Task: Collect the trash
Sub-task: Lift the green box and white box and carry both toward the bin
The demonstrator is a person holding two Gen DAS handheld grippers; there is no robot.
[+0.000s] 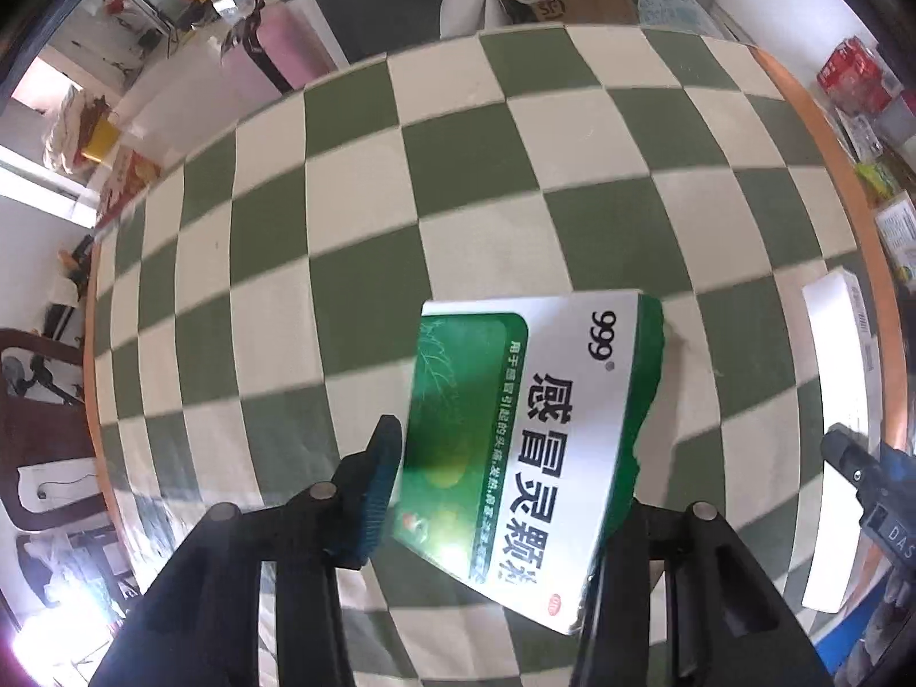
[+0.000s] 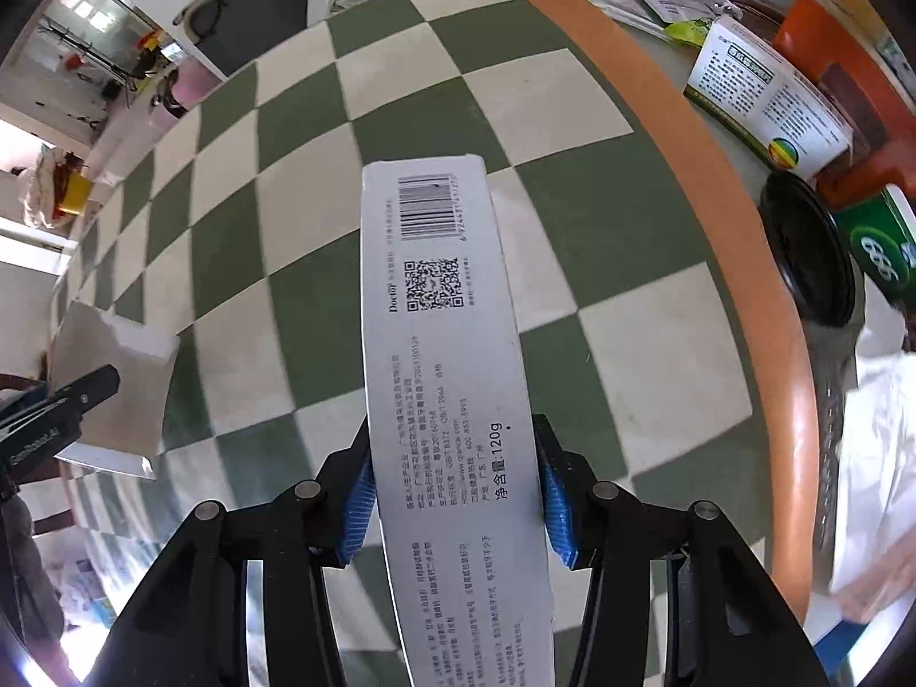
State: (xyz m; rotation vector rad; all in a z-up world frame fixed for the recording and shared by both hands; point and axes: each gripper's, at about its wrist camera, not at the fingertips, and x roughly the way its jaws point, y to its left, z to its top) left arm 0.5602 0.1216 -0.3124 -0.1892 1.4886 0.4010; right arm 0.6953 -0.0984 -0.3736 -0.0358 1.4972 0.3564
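Left gripper (image 1: 504, 492) pinching the green medicine box (image 1: 532, 446), lifted above the checked table (image 1: 458, 172). Right gripper (image 2: 455, 492) pinching the long grey box (image 2: 446, 343). Better to squeeze gently, keep both boxes level, then carry to the black bin (image 2: 813, 252), far right.

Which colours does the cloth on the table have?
The tablecloth has a checked pattern of green and cream squares, clearest in the left wrist view.
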